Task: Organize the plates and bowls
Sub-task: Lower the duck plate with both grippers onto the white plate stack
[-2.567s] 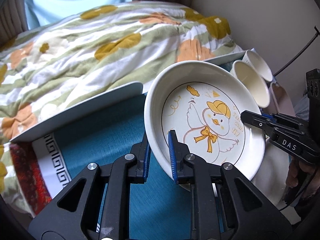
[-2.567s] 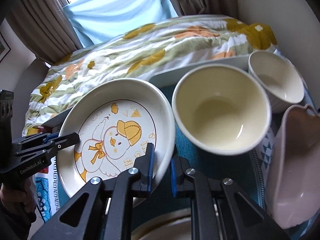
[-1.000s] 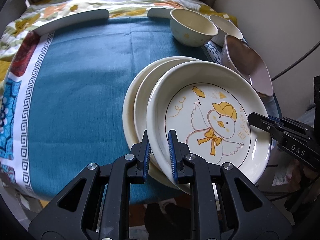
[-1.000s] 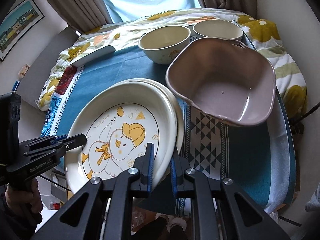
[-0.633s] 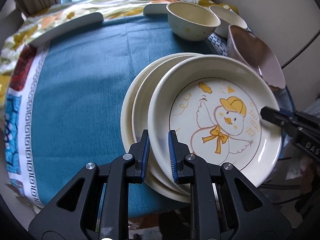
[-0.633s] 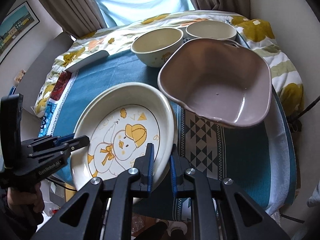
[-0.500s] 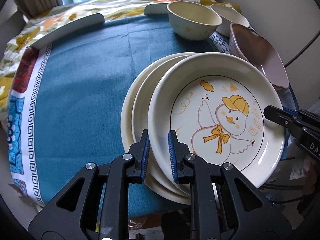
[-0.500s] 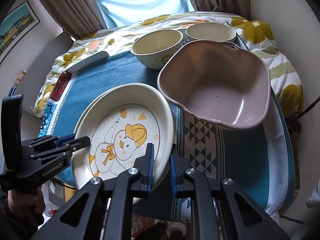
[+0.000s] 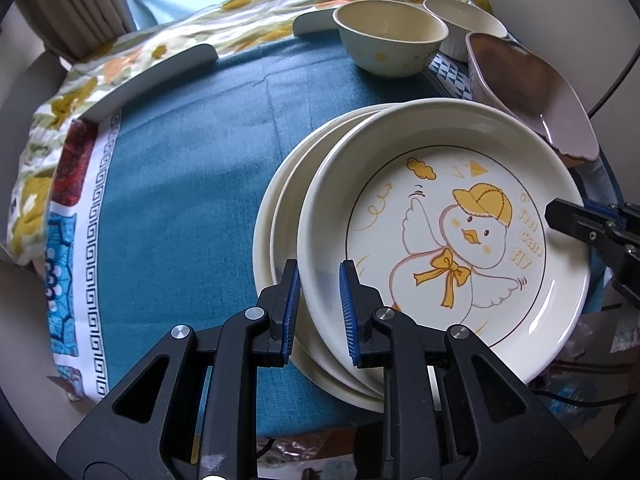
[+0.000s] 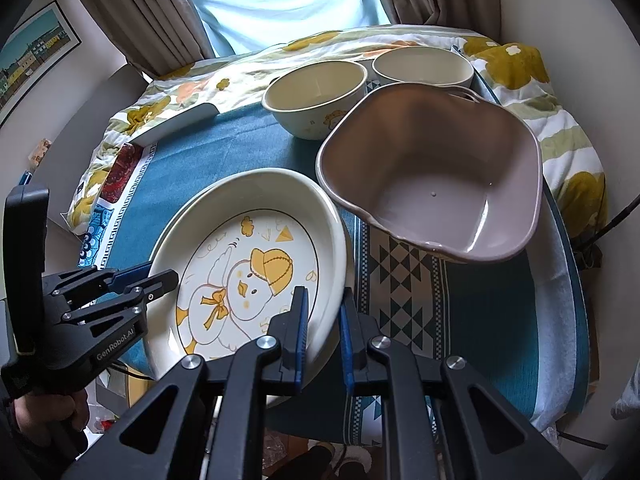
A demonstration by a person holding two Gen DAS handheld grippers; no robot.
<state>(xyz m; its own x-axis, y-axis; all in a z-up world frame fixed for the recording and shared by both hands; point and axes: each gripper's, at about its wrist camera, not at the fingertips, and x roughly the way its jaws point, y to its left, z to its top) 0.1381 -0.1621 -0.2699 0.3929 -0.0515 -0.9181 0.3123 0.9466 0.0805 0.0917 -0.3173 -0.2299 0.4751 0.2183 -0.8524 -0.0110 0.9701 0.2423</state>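
Left wrist view, from left to right: a teal tablecloth (image 9: pixel 180 184) with a patterned white and blue border covers the table. At bottom centre, the left gripper (image 9: pixel 319 300) straddles the near rim of a cream duck plate (image 9: pixel 440 240); its jaws are opening, with the rim between the blue pads, which appear barely parted from it. The duck plate, painted with a yellow-capped duck, sits on top of two plain cream plates (image 9: pixel 276 216), shifted a little to the right of them. Farther back stand a pale bowl (image 9: pixel 390 46) and just beside it a white bowl (image 9: pixel 464 20). At the right, a taupe bowl (image 9: pixel 532 92) lies near the plate's far edge, and the right gripper (image 9: pixel 560 216) reaches the plate's right rim.

Right wrist view, left to right: a hand (image 10: pixel 52 412) holds the left gripper (image 10: pixel 160 276) at the plate's left rim. The right gripper (image 10: pixel 323 320) is pressed together, pinching the duck plate's (image 10: pixel 248 264) right rim. The taupe bowl (image 10: pixel 436 172) sits right of the plate on a geometric-patterned cloth strip (image 10: pixel 400 288).
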